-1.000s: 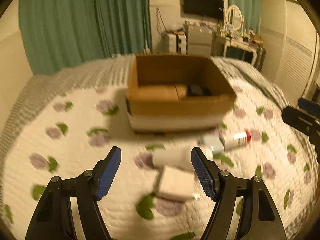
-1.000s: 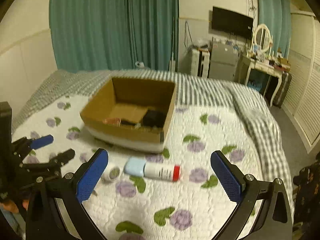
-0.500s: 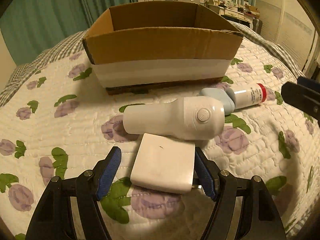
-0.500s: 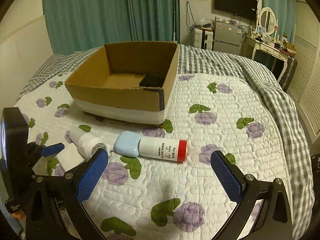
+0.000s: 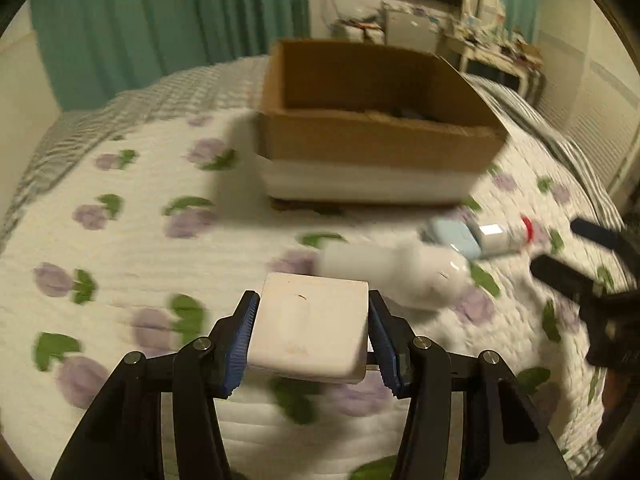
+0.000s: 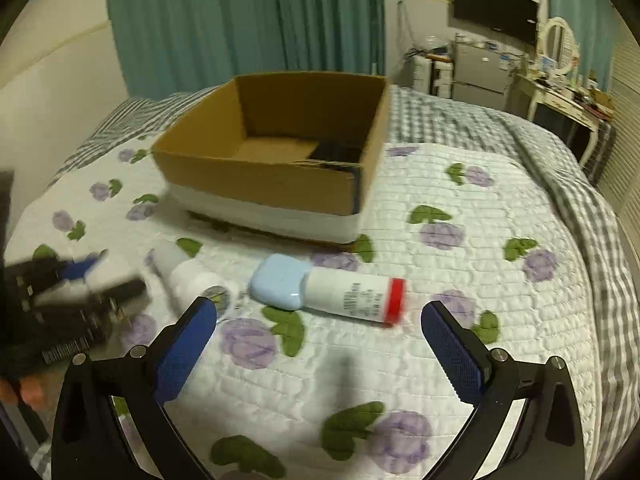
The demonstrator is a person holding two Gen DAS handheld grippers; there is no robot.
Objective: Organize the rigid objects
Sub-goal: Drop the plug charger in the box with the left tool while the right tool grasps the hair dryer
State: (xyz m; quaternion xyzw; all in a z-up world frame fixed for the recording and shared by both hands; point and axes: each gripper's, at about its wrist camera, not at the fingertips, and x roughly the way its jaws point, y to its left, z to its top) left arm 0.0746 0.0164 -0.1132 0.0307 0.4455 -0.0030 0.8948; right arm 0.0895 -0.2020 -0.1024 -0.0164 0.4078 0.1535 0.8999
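Note:
My left gripper [image 5: 312, 336] is shut on a white square charger block [image 5: 310, 334] and holds it above the quilt. An open cardboard box [image 5: 376, 142] stands beyond it, also in the right wrist view [image 6: 276, 184], with a dark object inside. A white handheld device [image 5: 396, 276] lies on the quilt, next to a pale blue case [image 6: 278, 282] and a white bottle with a red cap [image 6: 356, 294]. My right gripper [image 6: 320, 344] is open and empty, hovering just in front of the bottle. The left gripper [image 6: 72, 280] shows blurred at the left of the right wrist view.
The bed has a white quilt with purple flowers [image 6: 444, 236] and a grey checked blanket [image 6: 560, 168] along the right and back. Green curtains [image 6: 240, 20], a TV and a cluttered dresser [image 6: 560, 92] stand behind.
My left gripper closed on the white charger block and lifted it off the quilt. My right gripper moved closer to the bottle and stayed open.

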